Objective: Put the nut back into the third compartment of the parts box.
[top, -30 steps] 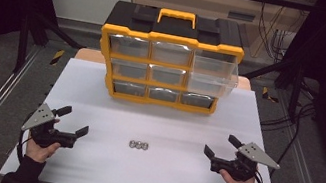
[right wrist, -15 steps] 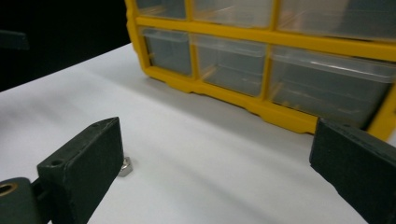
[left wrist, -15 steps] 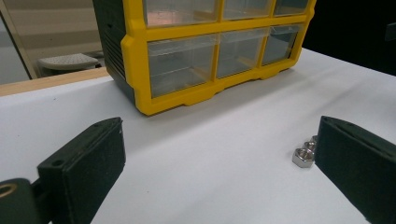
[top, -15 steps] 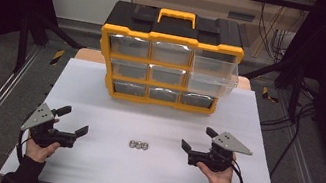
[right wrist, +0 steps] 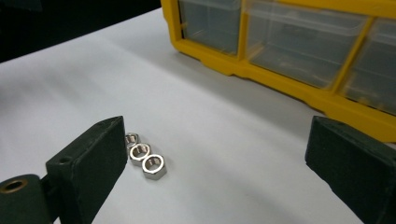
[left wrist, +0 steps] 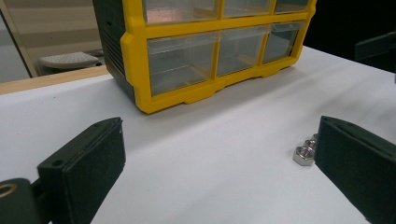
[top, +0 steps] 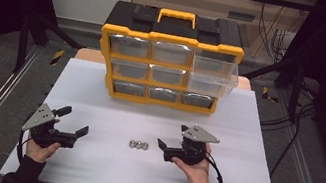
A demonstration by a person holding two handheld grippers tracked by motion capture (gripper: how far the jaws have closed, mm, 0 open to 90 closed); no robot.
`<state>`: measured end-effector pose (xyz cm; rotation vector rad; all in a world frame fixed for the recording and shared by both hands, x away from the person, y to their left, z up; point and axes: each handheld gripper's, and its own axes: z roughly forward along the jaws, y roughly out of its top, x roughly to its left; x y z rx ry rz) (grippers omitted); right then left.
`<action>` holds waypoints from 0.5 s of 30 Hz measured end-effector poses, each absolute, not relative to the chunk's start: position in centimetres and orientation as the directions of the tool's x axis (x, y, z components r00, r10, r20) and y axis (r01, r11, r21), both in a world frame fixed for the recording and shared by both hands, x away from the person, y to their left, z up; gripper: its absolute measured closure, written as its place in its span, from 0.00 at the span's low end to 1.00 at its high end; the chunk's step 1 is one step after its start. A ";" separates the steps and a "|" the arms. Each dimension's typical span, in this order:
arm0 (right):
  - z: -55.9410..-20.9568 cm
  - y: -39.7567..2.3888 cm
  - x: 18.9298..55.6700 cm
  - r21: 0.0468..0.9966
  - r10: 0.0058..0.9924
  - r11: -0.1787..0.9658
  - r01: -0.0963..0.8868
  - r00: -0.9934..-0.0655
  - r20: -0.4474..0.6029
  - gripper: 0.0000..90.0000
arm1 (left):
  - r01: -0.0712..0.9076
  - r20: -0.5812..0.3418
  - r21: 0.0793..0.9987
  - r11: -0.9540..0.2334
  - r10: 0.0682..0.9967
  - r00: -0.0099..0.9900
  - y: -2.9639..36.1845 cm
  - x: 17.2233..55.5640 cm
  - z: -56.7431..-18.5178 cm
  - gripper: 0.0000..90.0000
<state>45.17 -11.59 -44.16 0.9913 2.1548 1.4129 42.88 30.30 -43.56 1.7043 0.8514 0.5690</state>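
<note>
Left gripper (top: 75, 123), black with a grey three-cornered top plate, rests low over the white table surface (top: 99, 95) at the near left; its jaws stand wide apart and hold nothing. Centre: 3 small silver hexagonal steel nuts (top: 138, 144) lie touching in a short row on the table, between the 2 grippers. Right gripper (top: 170, 142), held in the person's right hand (top: 195, 171), sits just beside the nuts with its jaws wide and empty, pointing toward them. Rear centre: yellow-and-black plastic organiser cabinet (top: 169, 57) with 9 clear drawers; its upper right clear drawer (top: 213, 75) stands pulled out.
</note>
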 end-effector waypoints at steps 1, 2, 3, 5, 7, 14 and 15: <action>-44.5 -10.7 45.4 0.895 0.722 0.268 0.357 -0.690 0.060 0.08 | 0.254 -0.049 0.956 -0.145 0.777 0.627 30.3 42.9 -43.6 0.02; -44.7 -10.2 45.5 0.890 0.718 0.280 0.361 -0.694 0.056 0.09 | 0.255 -0.048 0.956 -0.147 0.777 0.627 30.3 42.9 -43.6 0.02; -44.9 -9.8 45.6 0.884 0.712 0.293 0.365 -0.700 0.053 0.09 | 0.255 -0.048 0.956 -0.147 0.777 0.627 30.3 42.9 -43.6 0.02; -45.1 -9.3 45.7 0.877 0.708 0.307 0.370 -0.704 0.050 0.09 | 0.253 -0.044 0.955 -0.151 0.776 0.629 30.3 42.9 -43.6 0.02; -45.7 -8.2 46.0 0.861 0.693 0.339 0.380 -0.720 0.045 0.12 | 0.256 -0.044 0.955 -0.153 0.776 0.629 30.2 42.9 -43.6 0.02; -46.8 -6.5 46.3 0.830 0.670 0.391 0.398 -0.742 0.040 0.18 | 0.256 -0.042 0.954 -0.156 0.776 0.629 30.2 42.9 -43.7 0.02; -47.1 -6.2 46.4 0.821 0.666 0.402 0.405 -0.745 0.041 0.21 | 0.255 -0.042 0.955 -0.154 0.776 0.629 30.2 42.9 -43.7 0.02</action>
